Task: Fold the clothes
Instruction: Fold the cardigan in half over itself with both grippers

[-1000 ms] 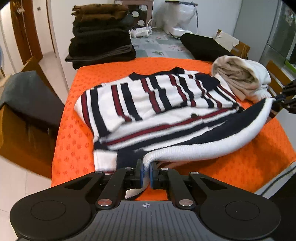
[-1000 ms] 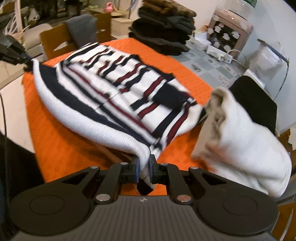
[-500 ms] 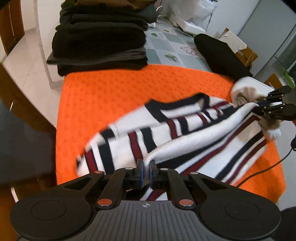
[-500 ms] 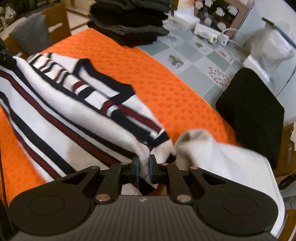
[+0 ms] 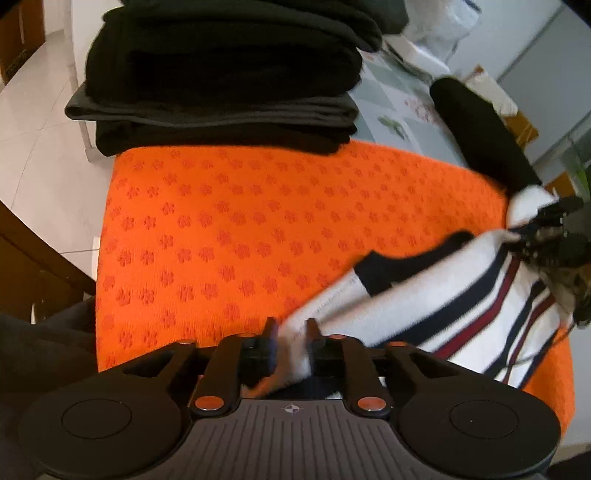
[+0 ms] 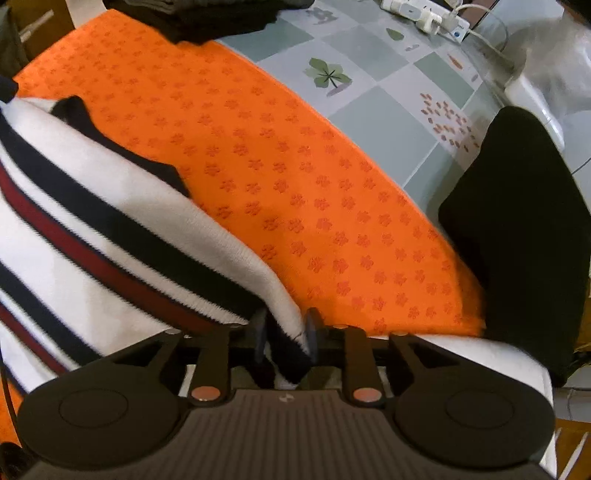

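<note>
A white sweater with navy and dark red stripes point(image 5: 461, 295) lies folded over on the orange patterned cloth point(image 5: 258, 221). My left gripper point(image 5: 291, 332) has its jaws parted a little, with the sweater's white hem still between the fingers. My right gripper point(image 6: 284, 328) also stands slightly parted around the hem at the sweater's other corner point(image 6: 110, 240). The right gripper shows at the far right of the left wrist view point(image 5: 554, 229).
A stack of folded dark clothes point(image 5: 221, 74) stands at the cloth's far edge. A black garment point(image 6: 524, 221) lies to the right on the tiled tabletop point(image 6: 388, 110). A cream garment point(image 6: 480, 354) lies under my right gripper. A power strip point(image 6: 424, 14) lies at the back.
Both grippers carried the hem forward over the sweater and lowered it toward the far side. Their jaws, tightly shut before, have now parted slightly.
</note>
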`<action>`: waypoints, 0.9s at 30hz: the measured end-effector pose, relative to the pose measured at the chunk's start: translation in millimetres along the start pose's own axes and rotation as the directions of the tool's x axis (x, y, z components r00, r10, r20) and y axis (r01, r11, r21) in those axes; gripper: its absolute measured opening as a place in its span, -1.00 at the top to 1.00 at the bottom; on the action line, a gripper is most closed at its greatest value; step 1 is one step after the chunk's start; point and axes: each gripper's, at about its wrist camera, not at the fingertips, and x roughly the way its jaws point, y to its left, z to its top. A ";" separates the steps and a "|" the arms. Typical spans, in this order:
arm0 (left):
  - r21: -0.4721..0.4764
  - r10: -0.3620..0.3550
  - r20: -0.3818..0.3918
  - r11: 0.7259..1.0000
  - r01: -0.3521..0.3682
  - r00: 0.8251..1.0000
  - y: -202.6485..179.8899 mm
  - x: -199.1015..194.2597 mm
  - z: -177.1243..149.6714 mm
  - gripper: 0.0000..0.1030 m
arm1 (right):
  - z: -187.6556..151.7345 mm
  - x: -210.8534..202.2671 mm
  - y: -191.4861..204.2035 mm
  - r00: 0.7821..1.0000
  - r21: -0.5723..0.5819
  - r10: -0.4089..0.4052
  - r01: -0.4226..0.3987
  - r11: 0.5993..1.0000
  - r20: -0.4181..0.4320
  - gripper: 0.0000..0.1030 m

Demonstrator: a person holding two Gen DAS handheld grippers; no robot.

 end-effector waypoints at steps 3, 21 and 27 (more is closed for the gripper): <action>-0.057 -0.037 0.101 0.997 0.043 0.994 6.1 -14.7 -3.2 0.17 | -4.6 -11.3 -0.7 0.999 0.037 -0.022 0.020 0.999 0.049 0.39; -0.320 0.057 0.236 0.947 0.022 0.970 -4.0 -96.9 -127.5 -0.50 | -129.8 -120.9 51.9 0.954 0.354 -0.025 -0.087 0.931 0.298 -0.23; -0.504 0.076 0.306 0.859 0.093 0.949 19.8 -81.5 -156.8 -0.50 | -163.3 -112.3 87.5 0.962 0.420 0.004 -0.124 0.899 0.274 -0.23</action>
